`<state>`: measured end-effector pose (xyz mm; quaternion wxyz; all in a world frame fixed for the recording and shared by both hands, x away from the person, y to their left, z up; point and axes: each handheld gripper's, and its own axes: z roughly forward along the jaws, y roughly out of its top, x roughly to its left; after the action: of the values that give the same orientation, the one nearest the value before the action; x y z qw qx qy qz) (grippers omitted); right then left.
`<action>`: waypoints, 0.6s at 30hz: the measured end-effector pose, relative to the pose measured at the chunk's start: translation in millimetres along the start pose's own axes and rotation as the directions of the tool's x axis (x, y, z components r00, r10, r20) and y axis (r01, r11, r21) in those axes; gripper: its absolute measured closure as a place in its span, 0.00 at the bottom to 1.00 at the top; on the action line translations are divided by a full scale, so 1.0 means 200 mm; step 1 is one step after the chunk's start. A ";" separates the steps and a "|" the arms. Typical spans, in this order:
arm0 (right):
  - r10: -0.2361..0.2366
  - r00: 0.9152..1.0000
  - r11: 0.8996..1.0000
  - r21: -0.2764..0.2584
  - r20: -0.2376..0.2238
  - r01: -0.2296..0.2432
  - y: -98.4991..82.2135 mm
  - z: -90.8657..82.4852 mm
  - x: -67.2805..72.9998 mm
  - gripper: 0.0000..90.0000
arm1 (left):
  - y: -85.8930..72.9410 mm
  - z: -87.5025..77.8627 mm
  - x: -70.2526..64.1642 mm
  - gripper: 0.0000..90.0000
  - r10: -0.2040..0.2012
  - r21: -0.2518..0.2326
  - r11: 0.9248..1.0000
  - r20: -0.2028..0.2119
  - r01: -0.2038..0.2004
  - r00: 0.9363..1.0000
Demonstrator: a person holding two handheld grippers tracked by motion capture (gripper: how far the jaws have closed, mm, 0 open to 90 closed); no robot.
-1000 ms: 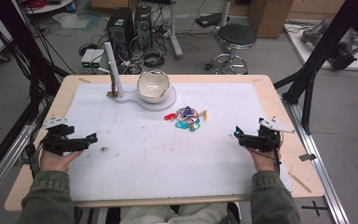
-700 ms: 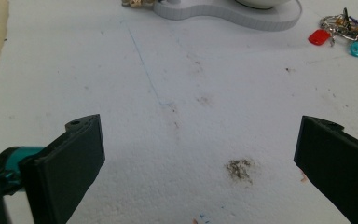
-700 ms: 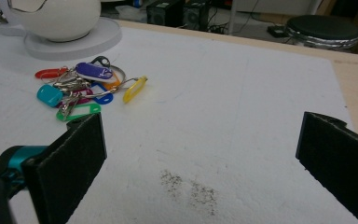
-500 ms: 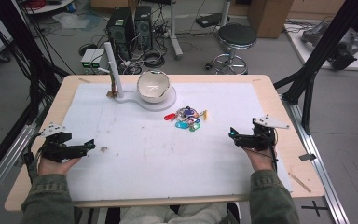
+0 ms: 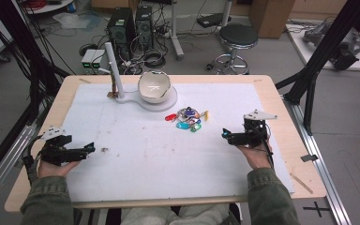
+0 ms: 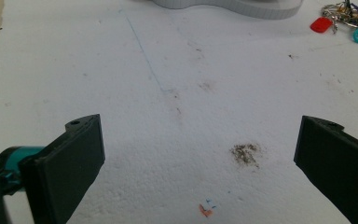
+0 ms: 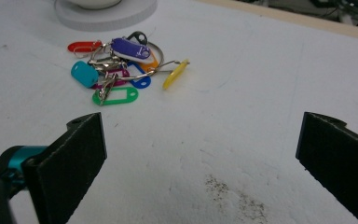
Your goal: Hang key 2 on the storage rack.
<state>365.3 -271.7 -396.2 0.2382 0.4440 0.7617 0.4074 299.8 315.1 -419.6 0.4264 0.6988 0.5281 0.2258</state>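
Presently nothing is grasped: the left gripper (image 5: 68,152) and right gripper (image 5: 240,137) both rest low over the white mat (image 5: 168,159) with jaws wide apart and empty. The keys (image 7: 121,70), a bunch with coloured tags, lie untouched ahead of the right gripper, near the bowl (image 5: 153,86) on its stand. Pickup and placement, probably into that bowl, remain. Beyond the table (image 5: 281,108) stand a stool (image 5: 238,37), computers and cables.

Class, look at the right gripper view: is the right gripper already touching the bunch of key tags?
No: the right gripper has its jaws wide apart over bare mat, well short of the key tags.
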 end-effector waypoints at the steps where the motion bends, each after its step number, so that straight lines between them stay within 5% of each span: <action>1: -0.003 1.000 1.000 0.016 -0.002 0.003 0.01 0.02 0.01 0.01 | 0.00 0.00 0.00 0.02 -0.002 -0.001 1.000 0.002 0.002 1.000; 18: -0.006 0.999 0.992 0.122 -0.043 0.011 0.09 0.20 0.01 0.01 | -0.01 0.01 0.01 0.02 0.009 0.009 1.000 0.013 -0.010 1.000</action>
<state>402.3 -248.9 -404.4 0.1959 0.4458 0.7921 0.3682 301.2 315.6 -422.6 0.4256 0.7048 0.5229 0.2208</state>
